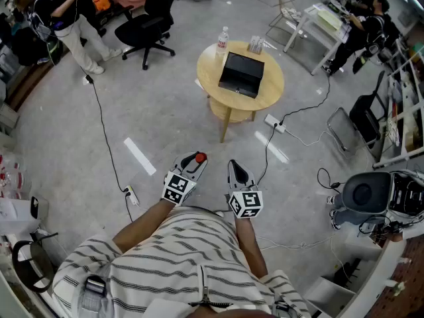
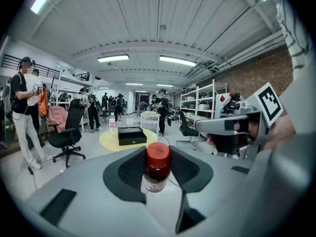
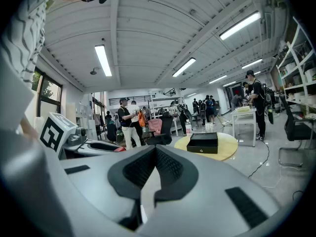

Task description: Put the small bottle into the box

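Observation:
My left gripper point(image 1: 197, 161) is shut on a small bottle point(image 2: 156, 168) with a red cap point(image 1: 199, 157); the bottle stands upright between the two black pads. The right gripper point(image 1: 236, 169) is beside it, jaws shut with nothing between them point(image 3: 155, 153). Both are held close to the person's body, well short of the table. The open black box point(image 1: 241, 73) sits on a round wooden table point(image 1: 214, 83) ahead across the floor. From the gripper views the box point(image 2: 132, 136) point(image 3: 204, 142) is small and distant.
A water bottle point(image 1: 222, 40) and glasses point(image 1: 256, 44) stand on the table behind the box. A black office chair point(image 1: 147, 28) is at the far left, a power strip point(image 1: 275, 123) and cables lie on the floor, and a folding chair point(image 1: 346, 128) stands on the right. Several people stand around the room.

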`<state>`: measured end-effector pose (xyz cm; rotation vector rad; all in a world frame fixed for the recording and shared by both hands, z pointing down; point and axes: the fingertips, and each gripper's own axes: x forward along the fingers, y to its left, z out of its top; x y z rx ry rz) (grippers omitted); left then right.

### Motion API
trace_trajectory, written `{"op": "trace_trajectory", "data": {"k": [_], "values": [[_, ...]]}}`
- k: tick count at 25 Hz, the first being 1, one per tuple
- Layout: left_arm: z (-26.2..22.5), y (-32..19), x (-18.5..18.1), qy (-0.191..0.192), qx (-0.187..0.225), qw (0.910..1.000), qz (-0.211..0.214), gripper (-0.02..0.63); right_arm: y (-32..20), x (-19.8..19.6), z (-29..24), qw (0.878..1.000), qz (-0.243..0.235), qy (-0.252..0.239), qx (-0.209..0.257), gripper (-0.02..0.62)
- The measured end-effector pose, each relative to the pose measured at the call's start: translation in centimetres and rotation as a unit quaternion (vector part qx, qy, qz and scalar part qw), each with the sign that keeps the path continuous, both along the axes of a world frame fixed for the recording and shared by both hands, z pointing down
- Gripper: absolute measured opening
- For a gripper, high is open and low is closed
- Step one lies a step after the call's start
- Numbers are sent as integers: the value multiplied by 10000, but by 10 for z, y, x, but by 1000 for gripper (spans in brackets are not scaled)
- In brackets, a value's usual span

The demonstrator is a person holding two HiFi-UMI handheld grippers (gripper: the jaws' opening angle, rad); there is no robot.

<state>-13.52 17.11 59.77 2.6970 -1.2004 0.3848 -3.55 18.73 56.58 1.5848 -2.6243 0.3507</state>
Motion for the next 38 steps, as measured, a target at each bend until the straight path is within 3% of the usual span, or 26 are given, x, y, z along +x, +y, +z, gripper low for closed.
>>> {"op": "trace_trajectory", "data": {"k": [16, 25, 30, 38], "values": [[4, 8, 20, 35, -101, 9999, 28, 155, 7, 18, 3, 9998, 11, -186, -16, 18], [3, 14, 55, -23, -45, 10000, -58, 155, 8, 54, 1, 9998, -104, -167, 75, 18], [2, 24, 75, 16, 78, 9993, -365, 155, 15, 76, 2, 9995, -249, -168, 129, 18], [8, 39, 98, 47, -105, 9990, -432, 155, 26, 97, 15, 9993, -343, -169, -15, 18]]}}
